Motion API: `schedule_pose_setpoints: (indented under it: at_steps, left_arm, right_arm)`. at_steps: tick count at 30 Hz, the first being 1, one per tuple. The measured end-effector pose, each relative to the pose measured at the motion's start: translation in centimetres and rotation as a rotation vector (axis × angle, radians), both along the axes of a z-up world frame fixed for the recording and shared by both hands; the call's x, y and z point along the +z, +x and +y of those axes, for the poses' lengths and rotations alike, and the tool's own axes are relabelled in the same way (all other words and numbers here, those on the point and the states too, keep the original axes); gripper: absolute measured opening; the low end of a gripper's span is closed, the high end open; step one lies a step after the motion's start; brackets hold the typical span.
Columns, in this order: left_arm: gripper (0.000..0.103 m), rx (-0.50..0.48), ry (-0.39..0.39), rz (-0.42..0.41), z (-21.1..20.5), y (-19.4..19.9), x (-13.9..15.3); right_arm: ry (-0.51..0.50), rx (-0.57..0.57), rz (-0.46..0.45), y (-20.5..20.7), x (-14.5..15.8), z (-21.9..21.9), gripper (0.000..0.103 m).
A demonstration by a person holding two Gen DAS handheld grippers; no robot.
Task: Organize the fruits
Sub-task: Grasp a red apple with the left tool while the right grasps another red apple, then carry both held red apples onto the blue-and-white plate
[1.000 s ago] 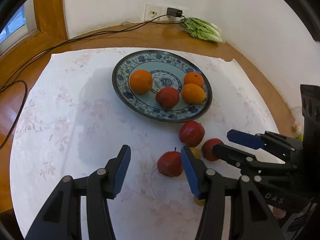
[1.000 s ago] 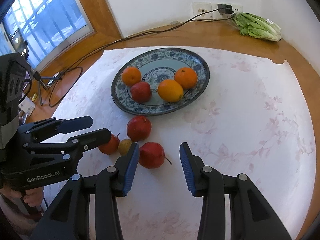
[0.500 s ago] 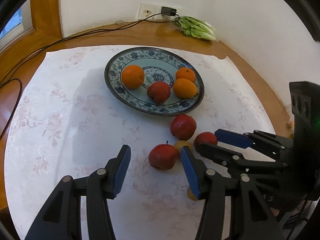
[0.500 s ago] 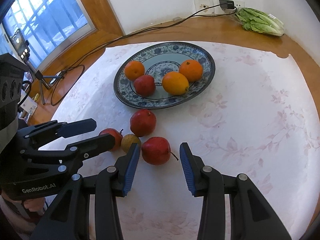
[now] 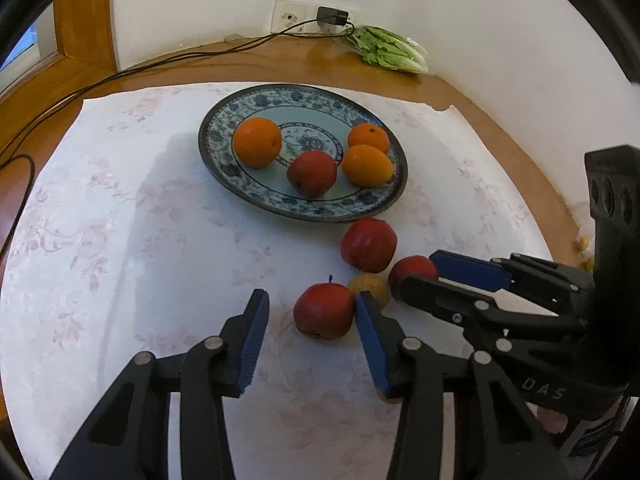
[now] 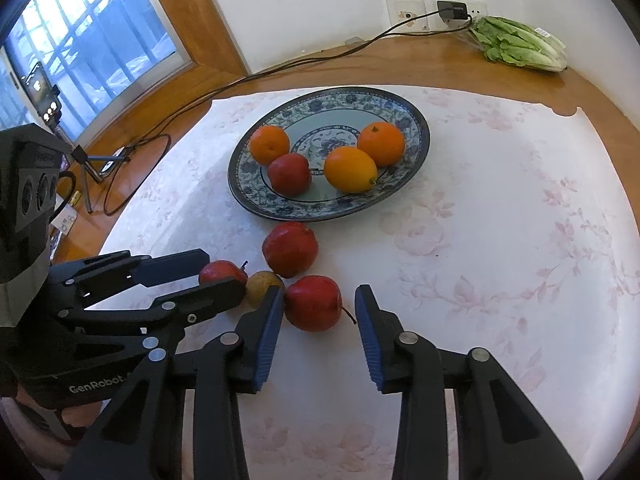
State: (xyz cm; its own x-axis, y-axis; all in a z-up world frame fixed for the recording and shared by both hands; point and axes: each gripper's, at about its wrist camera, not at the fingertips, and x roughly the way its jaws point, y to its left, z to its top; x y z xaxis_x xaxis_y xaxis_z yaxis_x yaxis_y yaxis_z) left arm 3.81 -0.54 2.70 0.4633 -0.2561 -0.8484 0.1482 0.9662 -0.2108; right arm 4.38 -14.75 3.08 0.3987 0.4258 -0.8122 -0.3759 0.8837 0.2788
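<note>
A round wooden table (image 6: 400,60) stood in a white-walled corner, most of it under a pale cloth (image 6: 500,260) printed with faint pink flowers. Nearest, the left gripper (image 5: 308,336) had its blue ribbed pads closing around a smooth red apple (image 5: 325,311), stem up; the right-hand pad touched its skin, the other stood clear. Beside it, the right gripper (image 6: 318,324) was closing on another red apple (image 6: 313,303), lying on its side with the stem (image 6: 349,314) pointing towards the right-hand pad; one pad sat at the skin, the other apart. Between the two apples lay a small dull yellow pear (image 6: 262,285), touching both. Just beyond sat a third red apple (image 6: 290,249), close to the rim of a glossy blue-and-white patterned plate (image 6: 416,120). On the plate lay two round oranges (image 6: 269,144), a lemon (image 6: 351,169) with its long axis across and its tip to the right, and another apple (image 6: 289,173). Farthest, bagged lettuce (image 6: 520,46) lay against the wall.
</note>
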Motion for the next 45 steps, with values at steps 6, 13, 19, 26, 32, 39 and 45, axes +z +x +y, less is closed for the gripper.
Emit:
schedule_pose_setpoints:
  at_steps: [6,13,19,26,32,39,45]
  left_arm:
    - [0.038,-0.009,-0.016,-0.008,-0.1,-0.1,0.0]
    - [0.038,-0.004,-0.03,0.001,-0.1,0.0,-0.4]
    - [0.032,-0.014,-0.043,0.003,-0.2,0.1,-0.5]
    - [0.032,-0.007,-0.032,-0.004,-0.3,0.0,-0.3]
    - [0.032,0.022,-0.031,-0.017,0.6,0.1,0.4]
    - [0.032,0.046,-0.029,-0.042,1.4,0.4,1.7]
    - [0.032,0.06,-0.016,-0.066,1.8,1.3,2.8]
  right_arm:
    - [0.023,-0.001,0.009,0.0,-0.3,-0.1,0.036]
    - [0.047,0.005,0.035,0.3,-0.9,-0.1,0.036]
    - [0.054,0.002,0.026,0.3,-0.9,-0.2,0.035]
    - [0.053,-0.006,0.01,0.1,-0.6,-0.3,0.033]
    - [0.05,-0.006,-0.014,0.0,0.2,-0.4,0.033]
    - [0.044,-0.006,-0.041,0.0,1.1,-0.6,0.033]
    - [0.032,-0.01,-0.069,0.5,2.2,-0.7,0.033]
